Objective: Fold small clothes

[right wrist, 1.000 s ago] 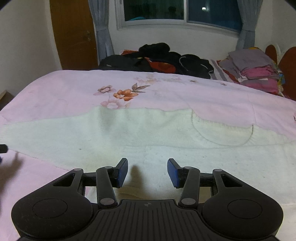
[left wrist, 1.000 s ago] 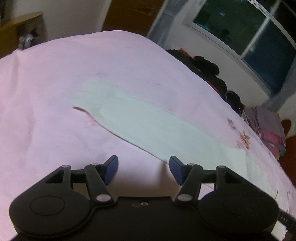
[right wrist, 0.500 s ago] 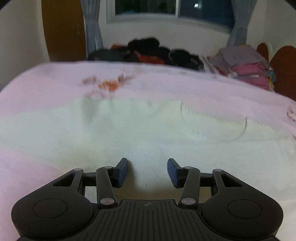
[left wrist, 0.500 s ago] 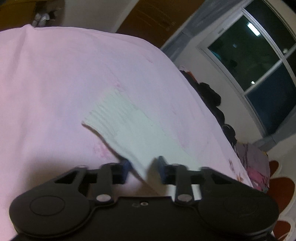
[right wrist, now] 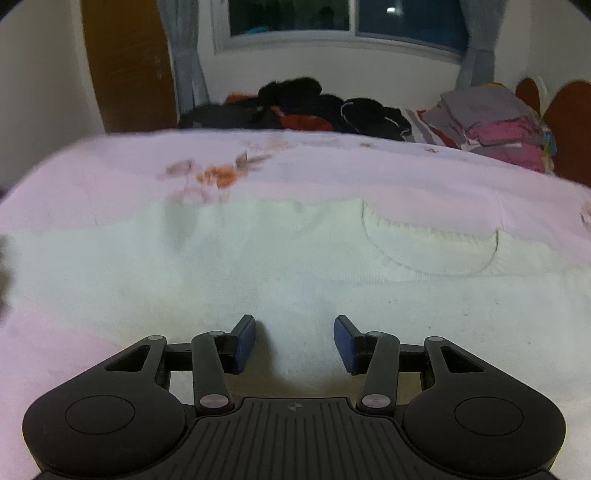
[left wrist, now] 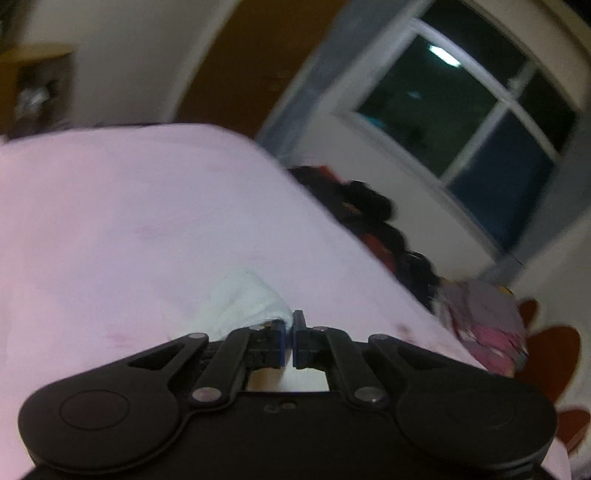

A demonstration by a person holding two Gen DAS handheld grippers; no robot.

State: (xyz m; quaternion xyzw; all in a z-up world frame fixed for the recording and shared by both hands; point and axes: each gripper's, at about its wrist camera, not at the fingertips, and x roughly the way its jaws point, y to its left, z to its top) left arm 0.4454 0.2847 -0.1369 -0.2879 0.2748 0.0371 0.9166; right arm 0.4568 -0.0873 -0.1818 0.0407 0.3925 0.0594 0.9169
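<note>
Left view is motion-blurred, I can't make out much past my left gripper [left wrist: 290, 338] | it's clamped on a bunched bit of the white knit sweater [left wrist: 245, 301], sleeve mostly hidden under the tongs | right gripper [right wrist: 294, 343] parted, holding nothing, over the sweater spread flat on the pink bedsheet [right wrist: 92, 177], neckline ahead-right.

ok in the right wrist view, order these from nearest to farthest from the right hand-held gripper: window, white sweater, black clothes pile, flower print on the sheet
1. white sweater, spread right under the right hand-held gripper, whose jaws stand open
2. flower print, on the pink sheet past the sweater, to the left
3. black clothes pile, at the far edge of the bed, centre
4. window, on the back wall, top
</note>
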